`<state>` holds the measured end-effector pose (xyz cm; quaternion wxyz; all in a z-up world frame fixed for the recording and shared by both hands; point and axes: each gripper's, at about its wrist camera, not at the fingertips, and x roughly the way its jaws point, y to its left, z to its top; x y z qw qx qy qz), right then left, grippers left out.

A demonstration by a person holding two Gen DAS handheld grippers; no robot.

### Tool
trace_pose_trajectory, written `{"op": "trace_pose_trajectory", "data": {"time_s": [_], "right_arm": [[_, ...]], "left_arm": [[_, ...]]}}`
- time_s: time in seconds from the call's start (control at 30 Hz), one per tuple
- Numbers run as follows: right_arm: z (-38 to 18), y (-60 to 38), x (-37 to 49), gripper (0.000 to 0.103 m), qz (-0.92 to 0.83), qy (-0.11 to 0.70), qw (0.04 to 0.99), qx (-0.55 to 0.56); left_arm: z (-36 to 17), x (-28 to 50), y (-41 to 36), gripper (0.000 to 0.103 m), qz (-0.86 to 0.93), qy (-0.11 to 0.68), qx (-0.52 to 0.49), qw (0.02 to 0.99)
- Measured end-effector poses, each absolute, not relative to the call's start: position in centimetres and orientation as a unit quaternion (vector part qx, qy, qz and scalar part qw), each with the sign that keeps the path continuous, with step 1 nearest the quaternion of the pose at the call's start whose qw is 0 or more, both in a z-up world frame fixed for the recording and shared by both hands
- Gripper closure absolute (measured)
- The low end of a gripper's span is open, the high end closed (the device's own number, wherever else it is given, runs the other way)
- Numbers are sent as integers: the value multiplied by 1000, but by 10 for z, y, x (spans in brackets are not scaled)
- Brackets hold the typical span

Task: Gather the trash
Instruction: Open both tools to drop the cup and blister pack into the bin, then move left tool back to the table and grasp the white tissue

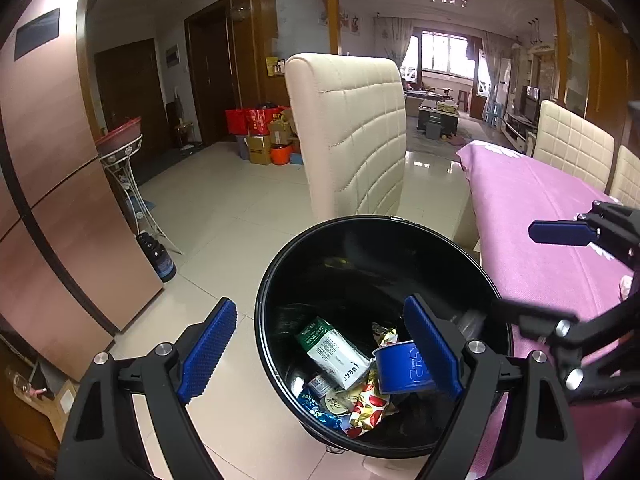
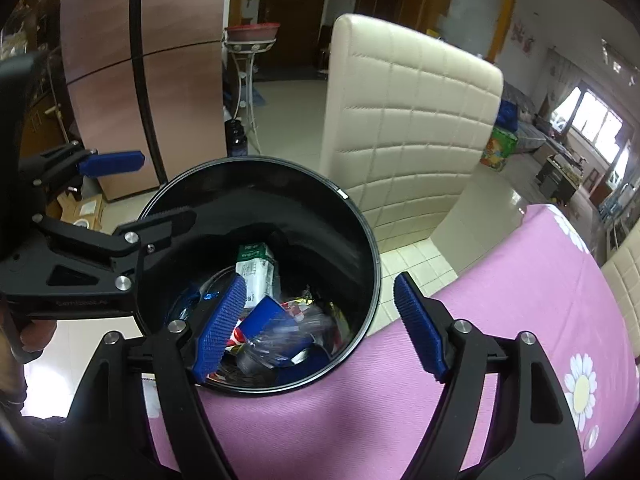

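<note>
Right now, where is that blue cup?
The blue cup lies inside the black trash bin, on the right side of the left wrist view, among a white carton and shiny wrappers.

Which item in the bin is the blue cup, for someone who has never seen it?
Find the round black trash bin on the floor beside the pink-clothed table. Among the wrappers at its bottom lies the blue cup, tipped on its side beside a white-and-green carton. It alone is solid blue and rigid.

Daylight enters from the far window [image 1: 444, 54], overexposed, with glare on the floor tiles [image 1: 424, 164]. Fisheye bending and dark vignette at all edges; trash inside the bin [image 2: 280, 332] is motion-blurred.
</note>
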<state>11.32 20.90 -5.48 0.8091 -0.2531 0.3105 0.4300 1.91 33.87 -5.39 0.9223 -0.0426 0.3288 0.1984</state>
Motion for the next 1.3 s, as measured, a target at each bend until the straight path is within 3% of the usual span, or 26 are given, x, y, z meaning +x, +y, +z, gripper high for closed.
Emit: {"op": "trace_pose_trajectory", "data": {"time_s": [0.43, 1.3], "right_arm": [[-55, 163, 123, 13, 381, 308, 834, -255], [-68, -41, 170, 13, 204, 360, 893, -177]], "left_arm": [[-58, 36, 308, 19, 156, 342, -21, 927], [-65, 112, 148, 19, -17, 361, 36, 932]]}}
